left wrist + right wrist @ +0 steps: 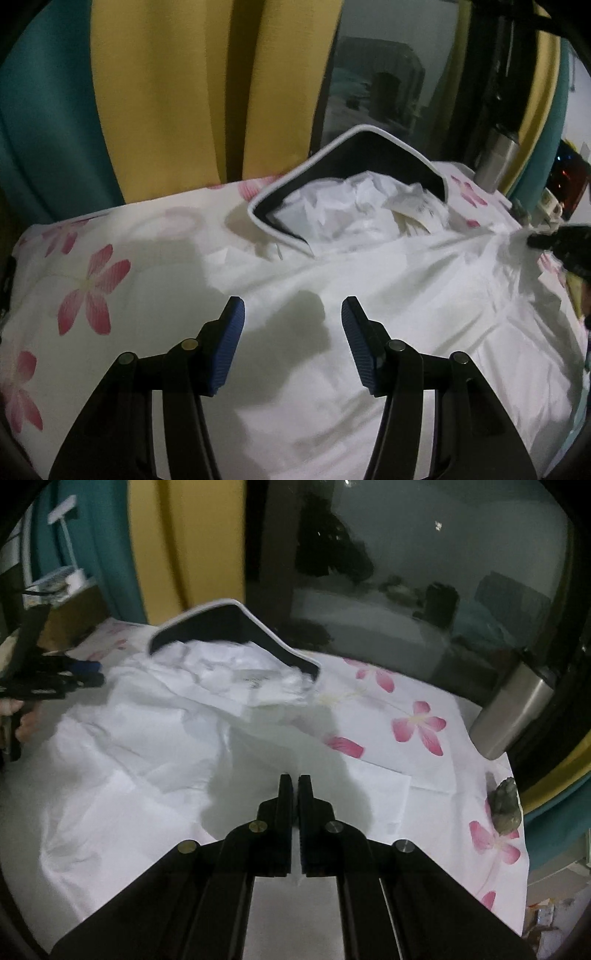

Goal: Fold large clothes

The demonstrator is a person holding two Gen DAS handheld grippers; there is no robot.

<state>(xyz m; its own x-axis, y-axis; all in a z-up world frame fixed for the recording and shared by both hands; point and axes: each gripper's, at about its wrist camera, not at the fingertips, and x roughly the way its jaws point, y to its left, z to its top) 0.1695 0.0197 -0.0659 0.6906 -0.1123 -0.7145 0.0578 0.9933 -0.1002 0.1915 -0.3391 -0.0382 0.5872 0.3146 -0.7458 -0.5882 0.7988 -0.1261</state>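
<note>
1. We see a white garment (pixel 388 295) spread flat over a sheet with pink flowers (pixel 92 280); its dark collar with white piping (pixel 354 147) stands up at the far edge, with crumpled white fabric bunched inside it.
2. Our left gripper (pixel 293 314) hovers over the near part of the garment with its blue-padded jaws well apart and nothing between them; its shadow falls on the cloth below.
3. Our right gripper (pixel 295 786) is clenched, fingers pressed together. No cloth shows between its tips in the right wrist view; it hangs over the garment's edge beside the bare flowered sheet.
4. From the right wrist view, the left gripper shows at the far left, a hand (pixel 22 720) beneath it.
5. Behind: yellow and teal curtains (pixel 166 92), dark window glass (pixel 424 572), a metal cylinder (pixel 517 716) at the sheet's edge.
</note>
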